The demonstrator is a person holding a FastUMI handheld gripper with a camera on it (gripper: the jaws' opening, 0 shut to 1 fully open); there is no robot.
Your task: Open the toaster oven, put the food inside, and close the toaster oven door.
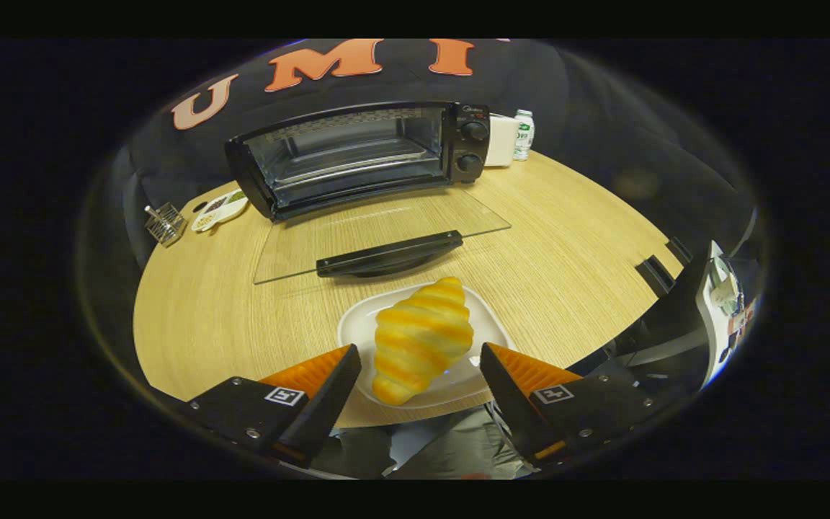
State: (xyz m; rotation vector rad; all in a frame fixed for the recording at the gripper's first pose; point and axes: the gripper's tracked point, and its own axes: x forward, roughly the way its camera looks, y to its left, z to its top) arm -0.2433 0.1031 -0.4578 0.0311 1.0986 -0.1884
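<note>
Tool (421, 360) wide open, gripping nothing, fingers flanking croissant (422, 339) on white plate (357, 328). At 12 o'clock beyond, toaster oven (361, 158), glass door (379, 234) dropped flat over bench (566, 267).

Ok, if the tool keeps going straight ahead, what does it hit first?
Probably the croissant on the white plate, between the open tool's fingers. Beyond lies the toaster oven's lowered glass door; depth unclear.

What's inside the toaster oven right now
The toaster oven stands open, glass door folded flat. Inside is a bare wire rack; its floor is too dim to judge. The croissant is still on the plate, between the open gripper fingers.
</note>
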